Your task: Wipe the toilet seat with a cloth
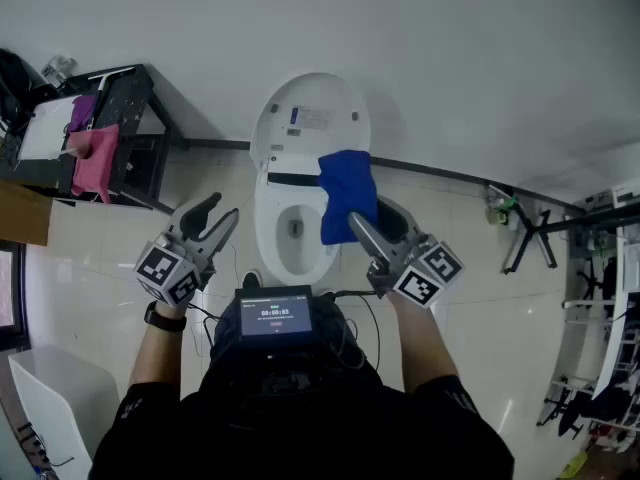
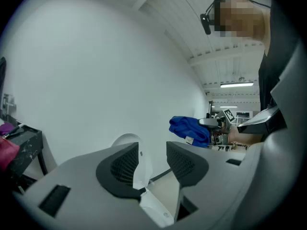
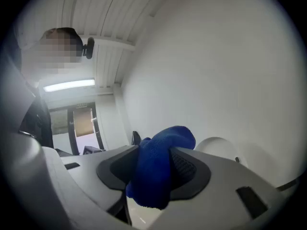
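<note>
A blue cloth (image 1: 345, 190) is held pinched in the right gripper (image 1: 368, 216), and in the right gripper view the jaws of the right gripper (image 3: 153, 172) are seen pressed against a bunched fold of the cloth (image 3: 160, 158), which bulges above them and hangs a little below. In the head view the cloth is draped downward from the jaws over the right rear part of the toilet, where the raised lid (image 1: 310, 118) meets the toilet seat (image 1: 266, 230); whether it touches the seat cannot be told. The bowl is seen open and white, with the lid stood upright against the wall. The left gripper (image 1: 222, 208) is held to the left of the toilet, apart from it, and in the left gripper view the jaws of the left gripper (image 2: 152, 164) are shown a narrow way apart with nothing between them; only the white lid (image 2: 125, 142) is seen beyond the gap. In that same view the cloth (image 2: 189, 128) is seen further off to the right. A dark rack (image 1: 140, 118) is placed against the wall at the left, with a pink cloth (image 1: 95, 160) hung on it. A small screen (image 1: 275, 316) is worn on the person's chest.
</note>
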`<state>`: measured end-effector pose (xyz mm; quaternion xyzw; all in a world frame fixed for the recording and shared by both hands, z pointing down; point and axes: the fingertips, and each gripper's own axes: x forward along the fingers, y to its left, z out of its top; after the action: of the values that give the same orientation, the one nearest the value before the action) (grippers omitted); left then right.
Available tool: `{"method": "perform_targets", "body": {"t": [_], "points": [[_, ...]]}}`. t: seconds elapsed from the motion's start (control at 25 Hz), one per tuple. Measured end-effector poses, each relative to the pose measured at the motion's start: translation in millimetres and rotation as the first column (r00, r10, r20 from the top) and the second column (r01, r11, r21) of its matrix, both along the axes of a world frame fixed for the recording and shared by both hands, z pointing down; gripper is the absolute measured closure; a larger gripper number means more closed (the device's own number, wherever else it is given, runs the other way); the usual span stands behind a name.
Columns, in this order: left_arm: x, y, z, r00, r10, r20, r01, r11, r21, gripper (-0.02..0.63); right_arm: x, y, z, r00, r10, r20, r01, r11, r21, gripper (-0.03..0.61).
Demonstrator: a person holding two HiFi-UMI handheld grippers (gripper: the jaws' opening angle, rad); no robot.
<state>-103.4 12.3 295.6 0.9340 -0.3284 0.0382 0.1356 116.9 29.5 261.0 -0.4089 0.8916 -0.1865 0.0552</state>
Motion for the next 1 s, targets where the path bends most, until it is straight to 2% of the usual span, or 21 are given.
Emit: {"method": "perform_targets", "body": {"t": [0.28,0.6,0.8,1.0], "points": [[-9.3,-21.7,33.1,0.997,0.039,0.066,-0.041,0.999,0.023,0.431,-12.2,-34.6,53.3,0.997,-0.006,-0.082,0.001,0.998,-0.062,0.371],[-13.7,-48.9,98.9,0.992,0.057,0.114,-0.049,0.996,-0.076,0.431,-48.5,-82.9,157.0,0.976,-0.100,-0.192,0.062,0.980,-0.192,0.373],[-17.0,-53.7,147.0,0.989,0.073,0.132,-0.055,0.990,-0.131,0.431,-81.7,-110.2,242.7,0.948,-0.201,-0.249,0.127,0.950,-0.285,0.373],[-28.5,-54.5,191.2,0.988,0.072,0.140,-0.045,0.981,-0.189,0.430,-113.7,-134.1,333.1,0.900,-0.292,-0.323,0.174,0.921,-0.348,0.370]]}}
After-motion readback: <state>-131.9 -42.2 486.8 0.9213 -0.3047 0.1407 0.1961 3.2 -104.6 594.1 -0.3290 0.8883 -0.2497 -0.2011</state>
